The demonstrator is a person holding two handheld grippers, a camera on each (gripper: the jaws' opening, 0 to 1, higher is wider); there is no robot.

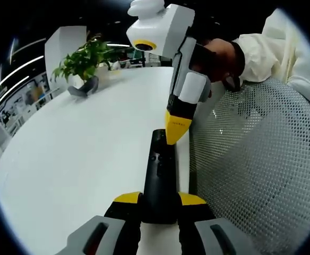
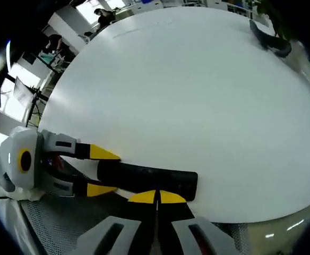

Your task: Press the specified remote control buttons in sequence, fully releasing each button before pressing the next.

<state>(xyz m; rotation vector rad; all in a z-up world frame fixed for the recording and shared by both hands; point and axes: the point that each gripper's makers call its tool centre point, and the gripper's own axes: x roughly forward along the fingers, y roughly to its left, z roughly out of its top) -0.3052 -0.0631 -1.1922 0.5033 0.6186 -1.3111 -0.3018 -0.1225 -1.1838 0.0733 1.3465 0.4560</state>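
Remote control [image 1: 160, 178], a long black bar, lies on the white table [image 1: 80, 159] close to the table edge, with its near end clamped between the yellow-tipped jaws of the left gripper [image 1: 160, 200] at 6 o'clock in the left gripper view. Button markings on the remote's upper face are too small and dark to read. The right gripper [image 1: 175, 133] enters that view from 12 o'clock, held by a person's hand [image 1: 218, 56] in a pale sleeve [image 1: 269, 45]; its yellow tips are closed together into one point that meets the far part of the remote's upper face. Whether a button is depressed beneath the point cannot be determined. In the right gripper view, the right gripper [image 2: 156, 196] rises from 6 o'clock with its two yellow tips touching each other and resting against the long side of the remote control [image 2: 147, 179], which runs from 9 o'clock toward 3 o'clock. The left gripper [image 2: 103, 171] comes in from 9 o'clock, one yellow jaw on each side of the remote's end; the lower jaw is partly hidden. A white mesh chair back [image 1: 256, 170] stands just beside the table edge at 3 o'clock in the left gripper view. A potted plant [image 1: 86, 66] sits well apart at 11 o'clock.
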